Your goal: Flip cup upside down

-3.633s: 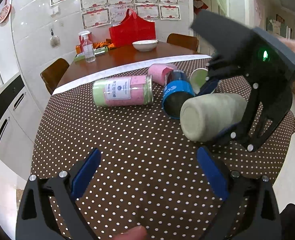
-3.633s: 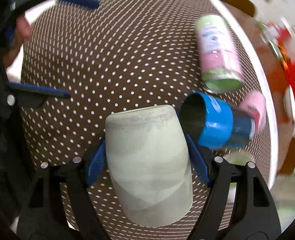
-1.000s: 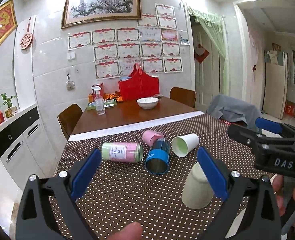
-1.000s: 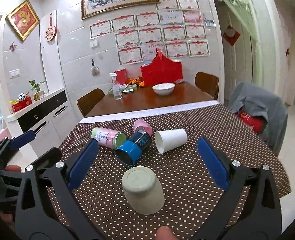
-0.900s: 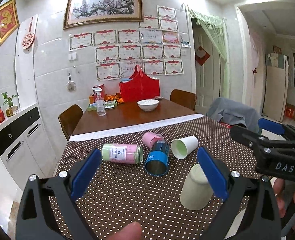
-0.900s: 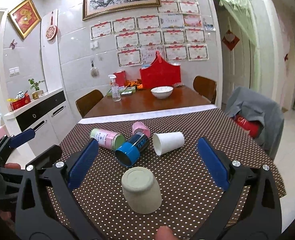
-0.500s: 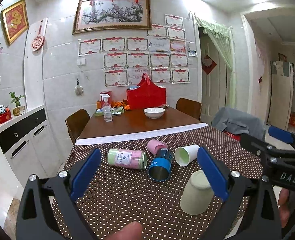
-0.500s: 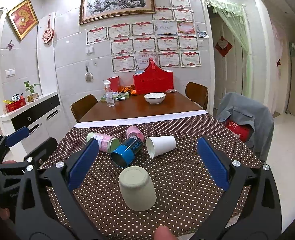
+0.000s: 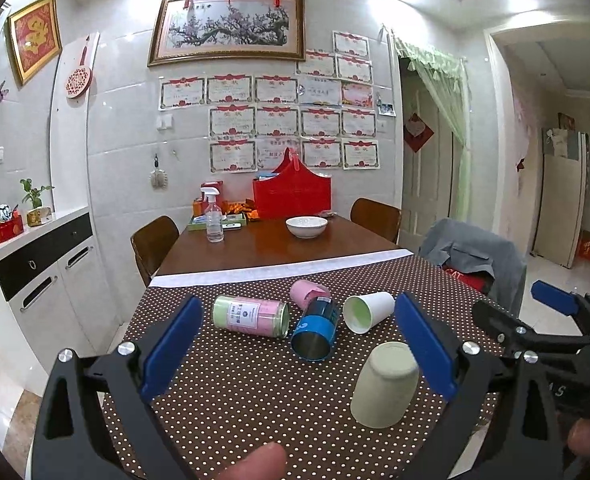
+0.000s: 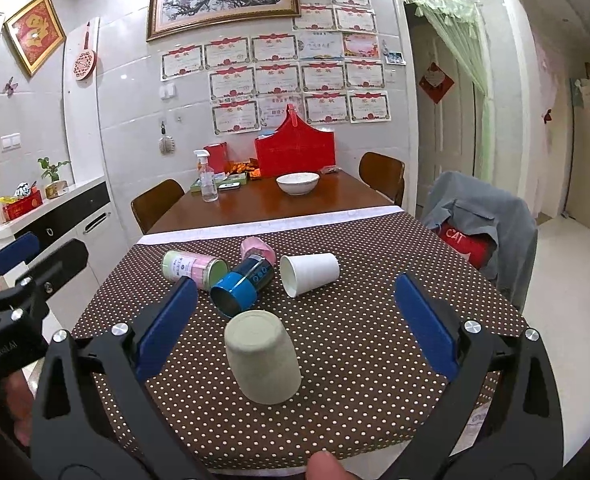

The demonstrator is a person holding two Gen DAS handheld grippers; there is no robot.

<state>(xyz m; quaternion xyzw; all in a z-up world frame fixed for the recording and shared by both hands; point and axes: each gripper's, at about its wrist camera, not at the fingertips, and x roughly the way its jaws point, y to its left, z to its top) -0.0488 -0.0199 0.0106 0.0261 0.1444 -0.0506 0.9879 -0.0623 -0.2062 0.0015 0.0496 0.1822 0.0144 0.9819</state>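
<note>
Released and backed away, the right hand-held gripper [image 10: 295, 328] is spread empty; the cup [image 10: 262, 360] stands inverted on the desk [image 10: 375, 340], so the flip looks complete.

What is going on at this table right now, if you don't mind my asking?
A person holds a claw in each hand over a dotted tablecloth. The pale green cup stands upside down on it, rim down, touched by nothing. The right claw and left claw are both open and empty. Behind the cup, a blue can, a pink and green can and a white paper cup lie on their sides.
</note>
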